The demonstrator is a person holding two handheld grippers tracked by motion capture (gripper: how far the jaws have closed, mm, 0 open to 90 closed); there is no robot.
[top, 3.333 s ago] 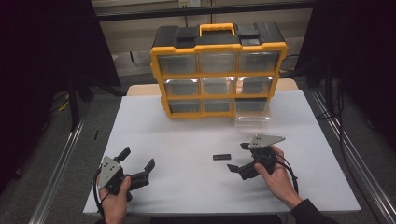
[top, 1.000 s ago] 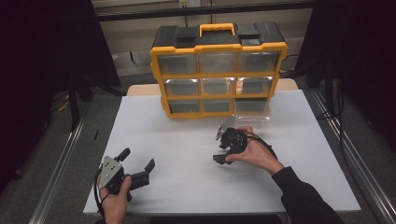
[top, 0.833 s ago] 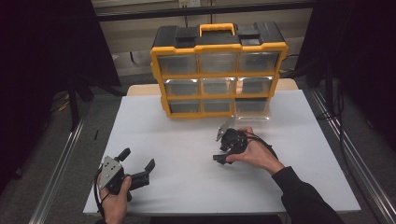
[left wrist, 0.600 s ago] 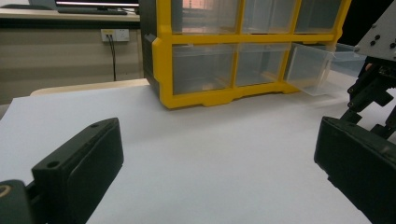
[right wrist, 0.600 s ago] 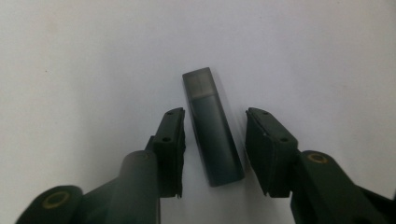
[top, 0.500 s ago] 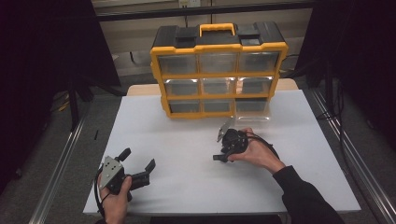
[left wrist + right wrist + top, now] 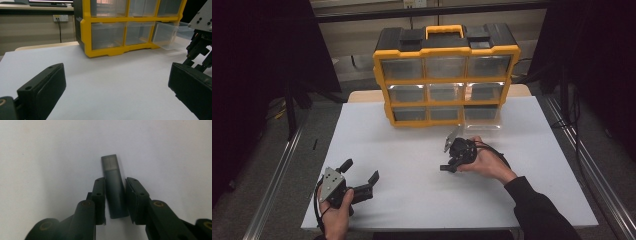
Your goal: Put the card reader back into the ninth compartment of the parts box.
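I have the right gripper (image 7: 114, 200) tipped down over the small dark block (image 7: 113, 187) lying flat on the desk (image 7: 412, 165). Its fingers have just been closing and now bracket the block lengthwise, about touching its sides (firm pinch? I cannot tell). The left gripper (image 7: 360, 177) rests open and empty, clear of the pick, facing the yellow drawer organizer (image 7: 447, 75).

Right tongs (image 7: 451, 161) tipped down onto white table (image 7: 412, 150); left tongs (image 7: 360, 176) spread wide, resting near front edge.
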